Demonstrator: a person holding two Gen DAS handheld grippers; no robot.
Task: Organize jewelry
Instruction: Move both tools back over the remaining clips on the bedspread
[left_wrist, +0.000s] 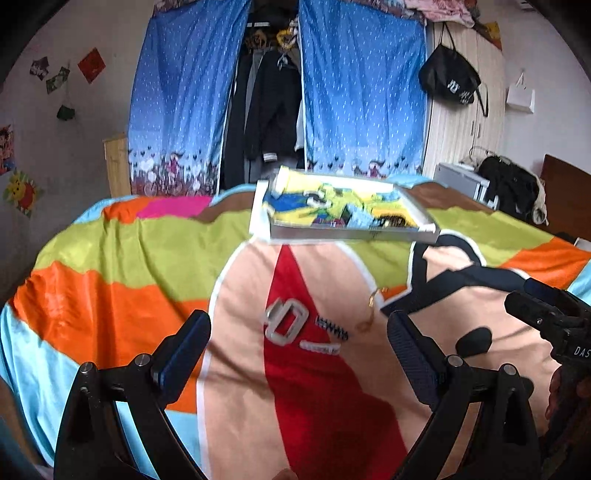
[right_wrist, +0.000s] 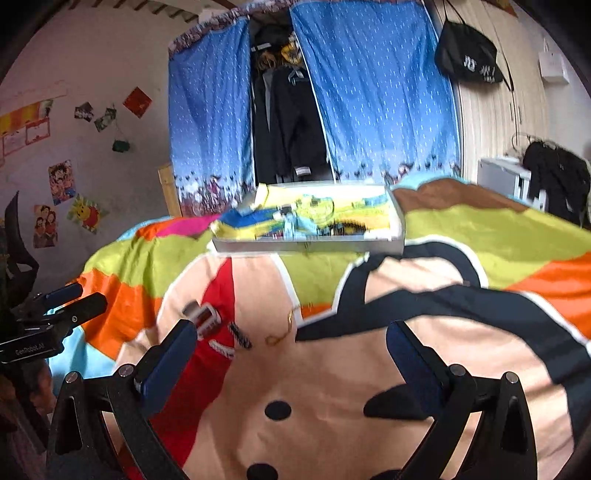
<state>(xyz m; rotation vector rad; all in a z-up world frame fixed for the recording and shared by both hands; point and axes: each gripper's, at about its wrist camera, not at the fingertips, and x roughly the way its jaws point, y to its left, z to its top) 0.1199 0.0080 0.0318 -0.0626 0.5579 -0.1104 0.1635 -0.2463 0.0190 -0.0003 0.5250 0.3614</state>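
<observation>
Left claw (left_wrist: 299, 339) agape, cartoon bedspread (left_wrist: 129, 258), blue curtains (left_wrist: 362, 96)

left gripper (left_wrist: 299, 343) — agape, right gripper (right_wrist: 291, 350) — agape

On the bedspread (left_wrist: 110, 258) a buckle (left_wrist: 286, 321) lies left of a small spring (left_wrist: 332, 328), with a chain (left_wrist: 369, 310) to the right of both (all three near one another). Behind them, farther up the bed, sits a tray (left_wrist: 351, 232) with small items in it. Curtains (left_wrist: 362, 92) hang behind the bed.
</observation>
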